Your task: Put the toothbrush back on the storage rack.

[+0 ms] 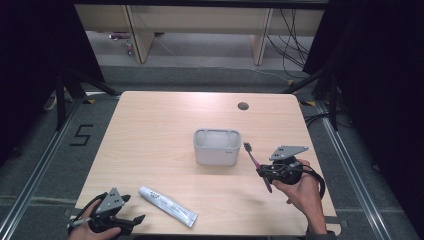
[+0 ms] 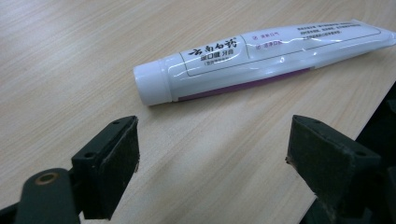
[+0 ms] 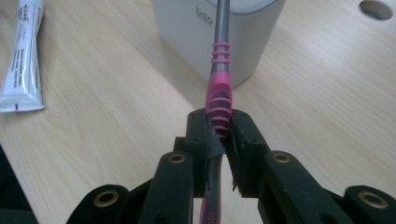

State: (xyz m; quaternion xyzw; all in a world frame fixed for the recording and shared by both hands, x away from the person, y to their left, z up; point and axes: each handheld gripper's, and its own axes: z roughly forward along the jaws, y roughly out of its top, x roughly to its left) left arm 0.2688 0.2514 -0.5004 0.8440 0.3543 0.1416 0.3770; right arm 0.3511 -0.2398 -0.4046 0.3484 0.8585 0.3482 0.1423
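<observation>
The right tool (image 1: pixel 264 172) is clenched on the pink toothbrush (image 1: pixel 256 160), just right of the grey cup (image 1: pixel 217 146); the brush head rises toward the cup's right rim. The left tool (image 1: pixel 131 212) is released, and the tube (image 1: pixel 167 205) lies on the bench (image 1: pixel 160 125) just ahead of it, before the cup.

Right of the grey holder (image 1: pixel 217 146), the right gripper (image 1: pixel 263 173) clamps a pink toothbrush (image 1: pixel 257 161) (bristles uppermost); the toothpaste tube (image 1: pixel 167 205) lies nearer the holder's front-left.
</observation>
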